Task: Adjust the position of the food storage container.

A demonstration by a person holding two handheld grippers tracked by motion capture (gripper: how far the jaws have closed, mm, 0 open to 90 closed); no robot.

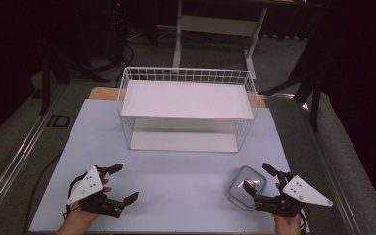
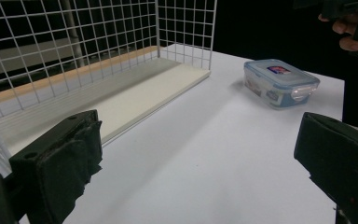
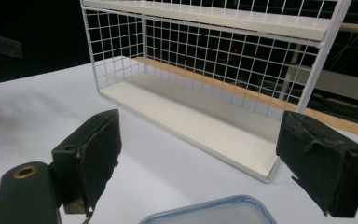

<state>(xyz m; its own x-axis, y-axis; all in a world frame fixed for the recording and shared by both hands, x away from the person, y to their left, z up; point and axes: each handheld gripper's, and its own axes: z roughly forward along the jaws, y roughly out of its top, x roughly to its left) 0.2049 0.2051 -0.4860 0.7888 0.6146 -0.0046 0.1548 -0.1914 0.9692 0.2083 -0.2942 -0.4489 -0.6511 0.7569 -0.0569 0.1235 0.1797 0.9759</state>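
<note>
**Ana:** Two tools sit low on the bench, one in each hand. The left tool is at about 7 o'clock in the high view, the right tool at about 5 o'clock.

**Ben:** How do the jaws stand?

**Ana:** Both are spread wide with nothing between them. In the left gripper view the left tool has bare bench between its black pads. In the right gripper view the right tool is just as wide, and its pads press on nothing.

**Ben:** Where is the box?

**Ana:** The box lies flat on the bench at about 5 o'clock, just beside the right tool, toward its left jaw. It is clear, with a blue-edged lid on it and a small label on top. From the high view I cannot tell whether the jaw tip touches the lid or hangs over it. In the right gripper view the box rim shows at 6 o'clock, below the gap between the jaws. In the left gripper view the box sits at about 2 o'clock, well apart from that tool.

**Ben:** What else is on the bench?

**Ana:** One white wire rack stands at 12 o'clock, with an upper shelf and a lower board, both bare. The rack faces the right tool with its open side.
</note>
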